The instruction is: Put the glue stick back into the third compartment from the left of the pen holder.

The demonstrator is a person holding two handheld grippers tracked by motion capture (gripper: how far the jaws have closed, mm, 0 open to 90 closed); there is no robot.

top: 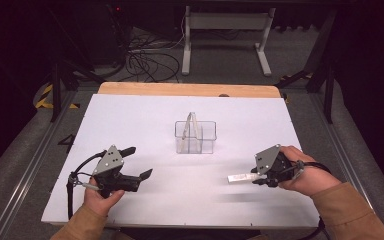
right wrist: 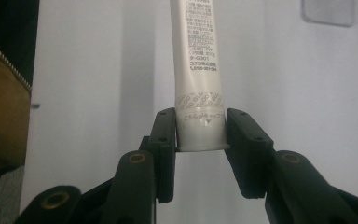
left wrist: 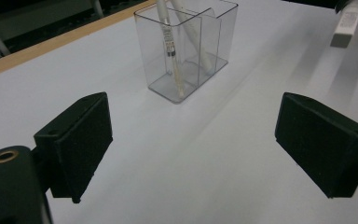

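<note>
Since right gripper [right wrist: 200, 135] clamps the white tube [right wrist: 196, 70] at its cap end, it looks light, slick (left gripper [left wrist: 191, 140] open, idle)

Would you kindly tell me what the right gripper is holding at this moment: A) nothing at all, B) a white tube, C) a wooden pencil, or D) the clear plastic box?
B: the right gripper has its jaws pressed on both sides of the end of a white tube, clear of the clear box.
</note>
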